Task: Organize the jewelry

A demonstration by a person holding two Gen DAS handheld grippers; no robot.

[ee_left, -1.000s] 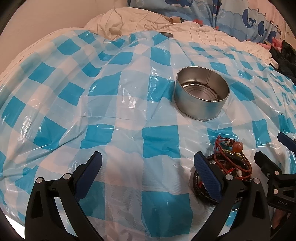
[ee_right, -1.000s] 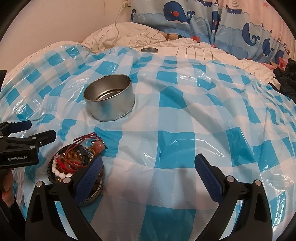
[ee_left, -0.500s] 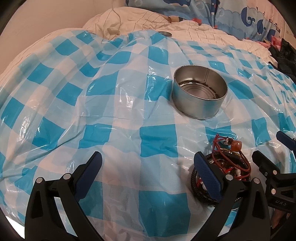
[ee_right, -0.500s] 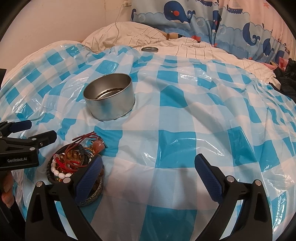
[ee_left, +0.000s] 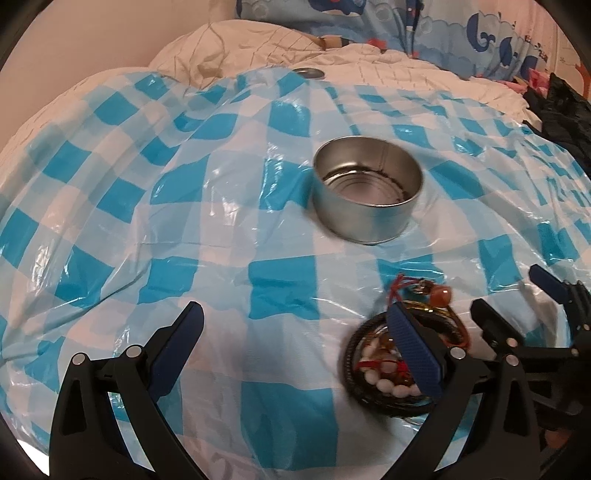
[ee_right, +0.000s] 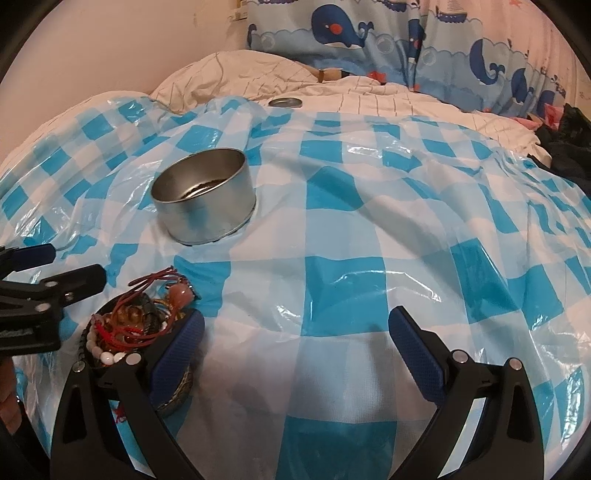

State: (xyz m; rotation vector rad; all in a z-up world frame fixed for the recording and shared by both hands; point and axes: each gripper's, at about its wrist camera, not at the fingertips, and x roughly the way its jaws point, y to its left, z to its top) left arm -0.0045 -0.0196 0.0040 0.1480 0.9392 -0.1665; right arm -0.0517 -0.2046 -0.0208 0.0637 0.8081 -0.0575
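A pile of jewelry (ee_left: 388, 363) lies on the blue checked plastic sheet: black cord rings, white beads, red strings and an orange bead. It also shows in the right wrist view (ee_right: 133, 328). An empty round metal tin (ee_left: 367, 194) stands behind it, also seen in the right wrist view (ee_right: 205, 199). My left gripper (ee_left: 295, 343) is open and empty, its right finger over the pile's left side. My right gripper (ee_right: 295, 349) is open and empty, its left finger beside the pile's right edge.
The checked sheet (ee_right: 369, 229) covers a soft bed. A small metal lid (ee_right: 284, 102) lies at the sheet's far edge on a white quilt. A whale-print pillow (ee_right: 369, 33) is at the back. Dark clothes (ee_right: 569, 147) lie at the right.
The left gripper has moved forward and slightly right toward the jewelry pile, which sits closer to it. The right gripper has hardly moved. Both stay open.
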